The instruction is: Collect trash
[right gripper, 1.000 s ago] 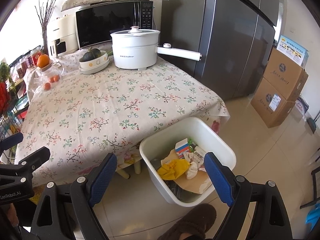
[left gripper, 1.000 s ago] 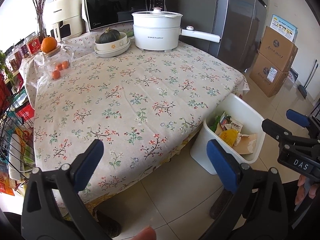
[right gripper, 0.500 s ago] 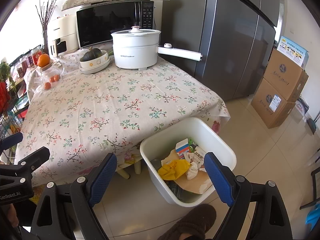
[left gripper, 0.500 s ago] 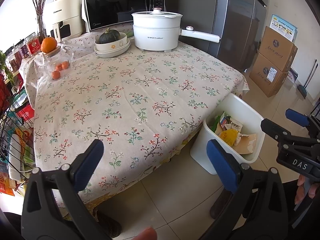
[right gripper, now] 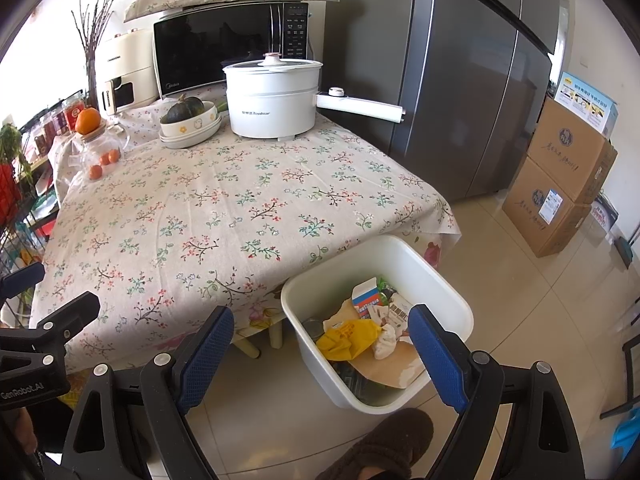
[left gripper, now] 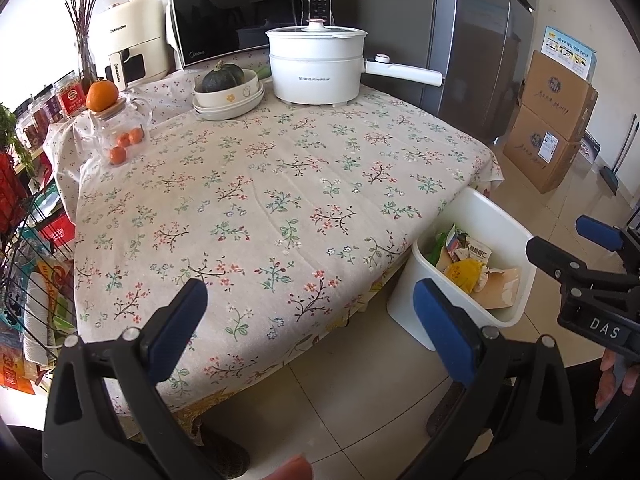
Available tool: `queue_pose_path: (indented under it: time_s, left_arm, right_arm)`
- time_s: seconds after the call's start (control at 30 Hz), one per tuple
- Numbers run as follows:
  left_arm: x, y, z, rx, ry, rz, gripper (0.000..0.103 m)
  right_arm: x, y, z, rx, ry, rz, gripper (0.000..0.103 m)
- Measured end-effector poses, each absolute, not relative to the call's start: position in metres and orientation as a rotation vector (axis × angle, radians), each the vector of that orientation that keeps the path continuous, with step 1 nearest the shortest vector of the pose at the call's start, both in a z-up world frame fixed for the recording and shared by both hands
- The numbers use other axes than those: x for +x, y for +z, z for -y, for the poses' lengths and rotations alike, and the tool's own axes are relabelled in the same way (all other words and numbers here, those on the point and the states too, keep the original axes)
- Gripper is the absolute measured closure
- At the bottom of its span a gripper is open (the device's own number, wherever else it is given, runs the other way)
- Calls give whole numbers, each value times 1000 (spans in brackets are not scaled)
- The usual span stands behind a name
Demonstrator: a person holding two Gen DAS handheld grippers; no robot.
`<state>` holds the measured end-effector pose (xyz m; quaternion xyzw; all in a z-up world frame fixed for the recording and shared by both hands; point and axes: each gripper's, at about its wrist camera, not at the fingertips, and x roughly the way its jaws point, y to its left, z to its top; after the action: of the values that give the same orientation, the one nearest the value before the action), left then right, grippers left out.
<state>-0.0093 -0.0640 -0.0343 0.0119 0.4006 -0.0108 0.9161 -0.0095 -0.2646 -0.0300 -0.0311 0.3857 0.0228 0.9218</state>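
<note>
Progress: trash (right gripper: 360,332) lies in white bin (right gripper: 448,296), near right of table | tablecloth (left gripper: 260,200) shows no litter, likely finished | left gripper (left gripper: 308,316) spread, empty | right gripper (right gripper: 320,344) spread, empty

Left hand-held gripper (left gripper: 308,320): jaws spread wide, blue pads well apart, nothing between them; tilted forward and downward. Right hand-held gripper (right gripper: 320,350): jaws likewise wide apart, pads clear of any contact, nothing gripped; same downward tilt. The two grippers sit side by side, apart. Fingers (left gripper: 614,376) of the right hand show beneath the right unit's body. A slippered foot (right gripper: 380,448) is visible below.
</note>
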Motion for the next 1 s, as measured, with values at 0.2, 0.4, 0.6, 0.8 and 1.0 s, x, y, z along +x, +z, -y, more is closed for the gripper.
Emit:
queue_pose_path:
  time_s: [0.2, 0.4, 0.6, 0.8, 1.0]
  left_arm:
    - [-9, -34, 64, 24, -21, -825, 1]
    - [-10, -34, 64, 25, -20, -824, 1]
    - [-10, -34, 64, 23, -21, -824, 1]
    - [-10, -34, 65, 24, -24, -824, 1]
    - [-11, -34, 65, 25, -25, -823, 1]
  right_arm:
    - [-9, -30, 265, -62, 43, -792, 13]
    - [-9, -30, 267, -58, 39, -787, 13]
    - [-9, -30, 267, -58, 39, -787, 13]
    - [-9, -30, 268, -60, 41, -788, 13]
    - [-9, -31, 268, -59, 38, -788, 13]
